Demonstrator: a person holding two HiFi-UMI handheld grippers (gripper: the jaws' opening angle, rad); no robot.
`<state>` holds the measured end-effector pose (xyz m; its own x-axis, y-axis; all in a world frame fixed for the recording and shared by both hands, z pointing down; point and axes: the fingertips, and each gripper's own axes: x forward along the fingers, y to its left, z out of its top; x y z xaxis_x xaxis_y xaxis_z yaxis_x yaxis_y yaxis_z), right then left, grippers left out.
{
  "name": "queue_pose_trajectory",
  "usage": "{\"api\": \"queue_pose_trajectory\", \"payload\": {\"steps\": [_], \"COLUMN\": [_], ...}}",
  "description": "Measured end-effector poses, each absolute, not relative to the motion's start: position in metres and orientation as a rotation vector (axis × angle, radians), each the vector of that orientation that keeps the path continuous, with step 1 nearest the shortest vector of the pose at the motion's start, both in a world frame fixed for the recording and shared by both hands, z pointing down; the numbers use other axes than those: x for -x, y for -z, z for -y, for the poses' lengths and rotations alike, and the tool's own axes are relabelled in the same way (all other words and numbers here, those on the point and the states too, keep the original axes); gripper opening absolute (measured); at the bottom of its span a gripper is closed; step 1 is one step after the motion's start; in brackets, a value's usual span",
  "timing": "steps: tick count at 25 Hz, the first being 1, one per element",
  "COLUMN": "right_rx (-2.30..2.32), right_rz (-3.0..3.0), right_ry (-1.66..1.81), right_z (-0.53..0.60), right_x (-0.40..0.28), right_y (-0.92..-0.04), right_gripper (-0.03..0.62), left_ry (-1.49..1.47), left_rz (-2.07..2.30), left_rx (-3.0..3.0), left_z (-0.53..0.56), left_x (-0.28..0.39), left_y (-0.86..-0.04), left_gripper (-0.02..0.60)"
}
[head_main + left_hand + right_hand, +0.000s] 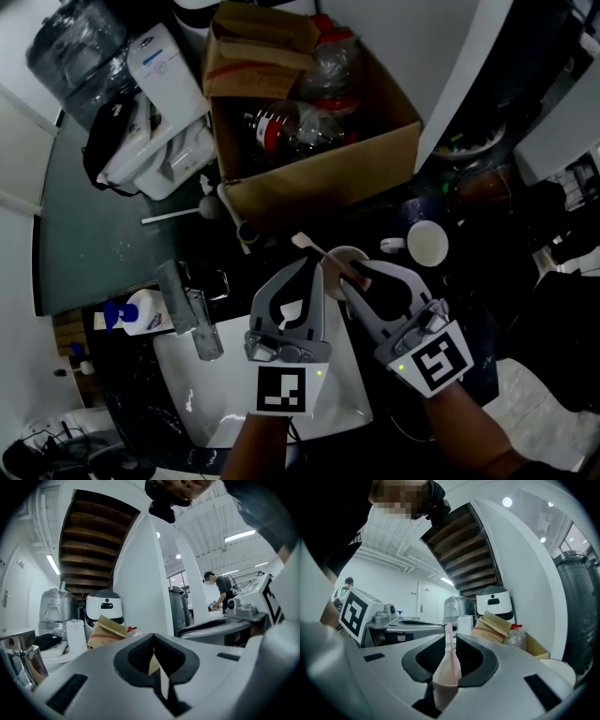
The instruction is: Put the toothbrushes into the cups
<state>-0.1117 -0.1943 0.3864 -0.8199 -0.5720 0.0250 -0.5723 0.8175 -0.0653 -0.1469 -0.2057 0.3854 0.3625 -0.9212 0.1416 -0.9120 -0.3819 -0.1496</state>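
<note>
One toothbrush [311,246] is accounted for. Its lower end stands inside the near cup [345,260], so I judge that placement all but complete, pending release. No other toothbrush shows in any view. The far cup [428,244] stands to the right of the right gripper, apart from it, and looks empty. Since the task speaks of cups in the plural, I judge that it is yet to be filled.

Left gripper [312,265]: the jaws are drawn almost together, leaving only a narrow slit with a pale sliver in it. Seen from above, the toothbrush's free end lies right at this gripper's tips and slants off to its right, down into the near cup. Judgement: this tool is pinching the handle, though the contact itself is not plainly shown. The faucet [192,314] stands to its left.

Right gripper [358,275]: the jaws are pressed against both sides of the near cup, which sits between the pads with its rim up. The pink toothbrush rises out of the cup just ahead of the jaws. This tool sits just beside the left one, and both sets of tips converge on the cup.

Both tools are held above the sink [220,412].
</note>
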Motion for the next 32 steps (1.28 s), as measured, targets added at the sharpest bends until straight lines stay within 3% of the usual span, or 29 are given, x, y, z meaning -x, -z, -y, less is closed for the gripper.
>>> {"api": "queue_pose_trajectory", "payload": {"steps": [12, 15, 32], "right_rx": [-0.960, -1.008, -1.027], "right_rz": [2.971, 2.936, 2.895], "right_ry": [-0.066, -0.007, 0.111], "right_z": [0.194, 0.195, 0.188], "right_x": [0.111, 0.110, 0.113], "right_y": [-0.387, -0.388, -0.364], "right_gripper": [0.075, 0.031, 0.031], "left_ry": [0.292, 0.393, 0.340], "left_rz": [-1.736, -1.649, -1.636], "left_rx": [2.553, 2.520, 2.498], "left_z": [0.205, 0.204, 0.194], "left_x": [0.151, 0.150, 0.150], "left_y": [-0.385, -0.387, -0.367], "left_gripper": [0.009, 0.009, 0.009]}}
